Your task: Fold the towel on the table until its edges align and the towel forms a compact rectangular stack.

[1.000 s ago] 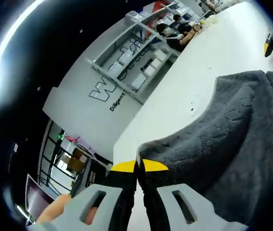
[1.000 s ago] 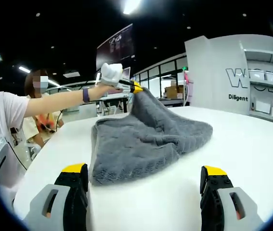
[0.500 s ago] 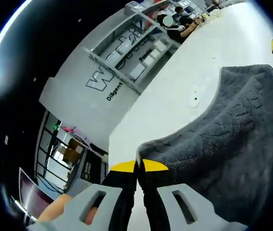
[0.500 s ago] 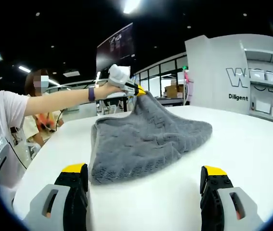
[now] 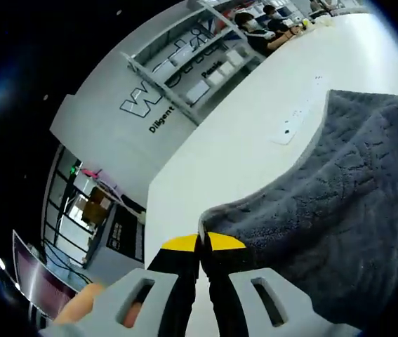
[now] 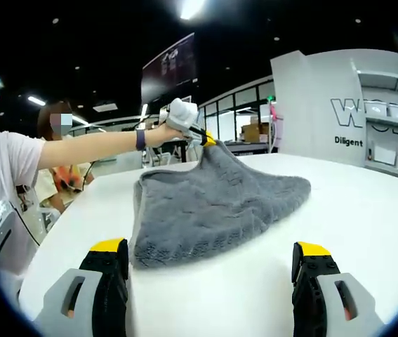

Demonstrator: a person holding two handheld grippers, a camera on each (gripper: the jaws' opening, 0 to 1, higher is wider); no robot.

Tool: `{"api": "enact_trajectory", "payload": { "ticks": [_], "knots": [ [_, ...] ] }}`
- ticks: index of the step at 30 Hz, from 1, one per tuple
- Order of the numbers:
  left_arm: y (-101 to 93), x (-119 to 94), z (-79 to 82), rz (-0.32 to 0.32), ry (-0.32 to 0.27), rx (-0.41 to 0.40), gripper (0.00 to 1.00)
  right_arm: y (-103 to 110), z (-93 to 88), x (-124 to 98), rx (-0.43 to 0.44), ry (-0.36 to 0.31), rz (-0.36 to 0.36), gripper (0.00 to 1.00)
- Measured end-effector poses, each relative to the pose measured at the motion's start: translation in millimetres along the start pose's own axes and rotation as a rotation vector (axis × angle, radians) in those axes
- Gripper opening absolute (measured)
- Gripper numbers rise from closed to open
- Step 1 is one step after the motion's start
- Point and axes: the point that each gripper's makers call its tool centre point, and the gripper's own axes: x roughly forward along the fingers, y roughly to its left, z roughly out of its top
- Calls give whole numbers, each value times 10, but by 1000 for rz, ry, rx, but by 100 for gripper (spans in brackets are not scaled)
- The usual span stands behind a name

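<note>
A fold in mid-carry — the left tool [image 5: 200,242] is clenched on one corner of the thick grey terry towel [image 6: 213,203], lifting it off the white surface [image 6: 367,232].

In the right gripper view the towel lies mid-frame, its far corner drawn up into a peak at upper centre. The right tool [image 6: 210,270], at the bottom of the frame, stands released just short of the near hem. The next move, I judge, calls for laying the raised corner onto the opposite edge, square. The left gripper view gives the pinch itself — cloth spilling to the lower right; the right gripper view gives the person's outstretched arm [image 6: 93,149].
</note>
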Motion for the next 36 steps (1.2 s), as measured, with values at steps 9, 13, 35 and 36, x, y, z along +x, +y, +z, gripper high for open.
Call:
{"api": "enact_trajectory", "payload": {
  "ticks": [9,13,35,36],
  "knots": [
    [-52,141,-63,-17,46,34,3,-5,9,-6,7,-6,0,99],
    [-69,198,-126,-25,70,22,3,-4,7,-6,7,-5,0,99],
    [-261,518,-457,-95,165,-66,3,0,20,-5,20,-13,3,99],
    [-271,529,-462,-99,167,-69,3,0,21,-5,20,-13,3,99]
  ]
}}
